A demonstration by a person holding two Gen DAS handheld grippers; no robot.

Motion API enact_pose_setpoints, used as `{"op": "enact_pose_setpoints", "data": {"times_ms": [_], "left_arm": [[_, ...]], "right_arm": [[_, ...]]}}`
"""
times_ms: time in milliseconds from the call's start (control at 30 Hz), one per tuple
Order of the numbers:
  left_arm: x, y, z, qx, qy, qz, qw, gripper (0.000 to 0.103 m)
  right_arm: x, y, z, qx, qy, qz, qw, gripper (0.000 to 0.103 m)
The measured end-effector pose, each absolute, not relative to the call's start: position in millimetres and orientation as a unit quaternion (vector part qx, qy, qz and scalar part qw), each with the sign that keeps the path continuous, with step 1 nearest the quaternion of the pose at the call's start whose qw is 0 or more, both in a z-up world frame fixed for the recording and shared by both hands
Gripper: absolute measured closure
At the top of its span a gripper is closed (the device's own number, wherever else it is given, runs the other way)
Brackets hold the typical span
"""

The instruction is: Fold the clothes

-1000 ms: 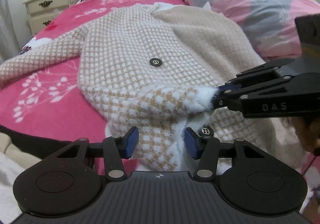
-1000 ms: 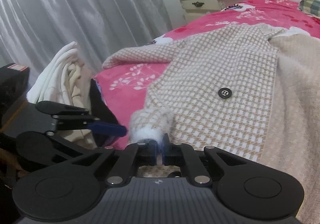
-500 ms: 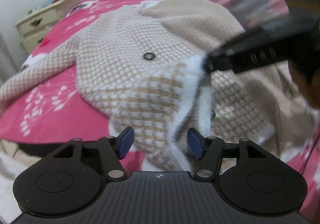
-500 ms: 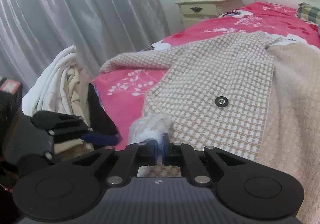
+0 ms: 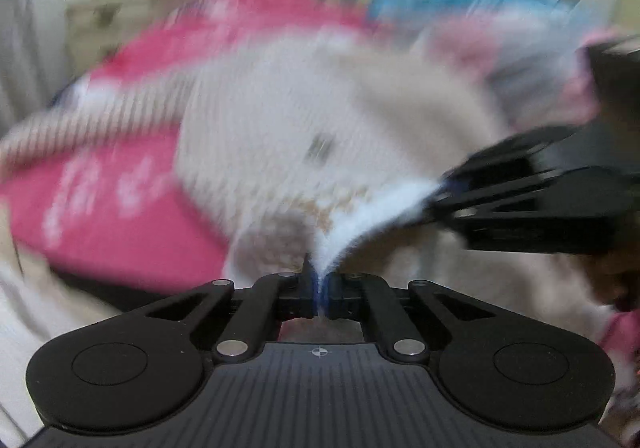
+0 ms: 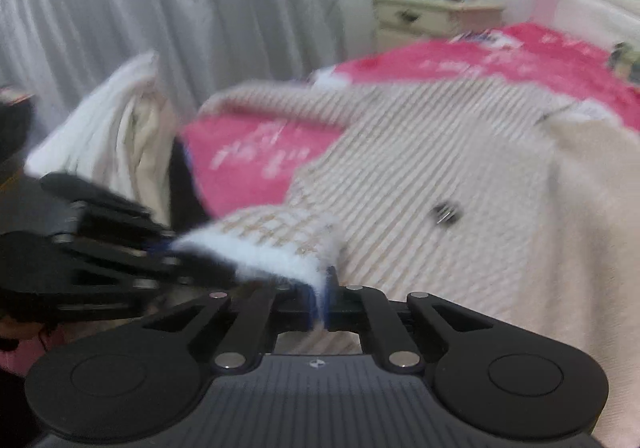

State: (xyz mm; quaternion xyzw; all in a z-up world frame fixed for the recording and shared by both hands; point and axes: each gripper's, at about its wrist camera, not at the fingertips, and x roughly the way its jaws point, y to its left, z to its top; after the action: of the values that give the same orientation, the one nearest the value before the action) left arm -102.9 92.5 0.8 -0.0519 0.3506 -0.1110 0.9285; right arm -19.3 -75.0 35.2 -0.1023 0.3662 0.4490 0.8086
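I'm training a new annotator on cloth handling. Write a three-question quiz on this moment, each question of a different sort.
1. True or false: the left tool is shut on the checked coat's hem.
2. The right tool is: A) wide open, B) shut on the same hem, C) out of view?
3. Fill in: the coat lies on a ____ bedspread.

Key: 1 true; 2 B; 3 pink.

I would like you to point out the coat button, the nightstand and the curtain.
coat button (image 6: 446,213), right wrist view, on the dark blurred disc.
nightstand (image 6: 416,17), right wrist view, on its top drawer front.
curtain (image 6: 160,7), right wrist view, on the grey folds at left.
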Motion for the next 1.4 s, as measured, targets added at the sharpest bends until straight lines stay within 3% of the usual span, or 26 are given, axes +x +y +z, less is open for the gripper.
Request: {"op": "enact_pose_setpoints", "data": {"times_ms": [133,233,667,967,1100,1233,1300,1367,1400], "left_arm": [[-118,72,51,-0.061,0.216,-0.18,0.958,0.102],[-124,57,65,-0.065,0.16,-0.219,0.96,0.102],[-133,80,67,-0.169,0.132,-0.227,0.95,0.103],[-173,135,33,-0.194,0.191,-0.204,0.94,0.103],[-189,143,2,-0.169,0.274,-0.208,0.924,0.102],[-194,154,-33,-0.18,0.395,-0.199,0.879,0.1],[-201,165,-33,-0.194,0.404,-0.19,0.873,0.097],[-208,177,-23,-0.203,0.388,-0.179,0.881,0.079],[-209,181,-18,-0.21,0.375,-0.174,0.886,0.077]], "right_arm": [[-23,-116,117,-0.108,0.293,0.417,0.853,0.099],[-42,-133,152,-0.145,0.246,0.395,0.873,0.099],[-80,-126,166,-0.203,0.231,0.385,0.87,0.1],[-127,-78,119,-0.239,0.258,0.531,0.771,0.1],[-141,-49,81,-0.235,0.304,0.583,0.716,0.099],[-147,-23,26,-0.243,0.388,0.595,0.661,0.089],[-153,-19,18,-0.236,0.408,0.605,0.642,0.088],[-152,-25,26,-0.22,0.404,0.611,0.644,0.083],[-150,-29,32,-0.211,0.399,0.613,0.649,0.08]]}}
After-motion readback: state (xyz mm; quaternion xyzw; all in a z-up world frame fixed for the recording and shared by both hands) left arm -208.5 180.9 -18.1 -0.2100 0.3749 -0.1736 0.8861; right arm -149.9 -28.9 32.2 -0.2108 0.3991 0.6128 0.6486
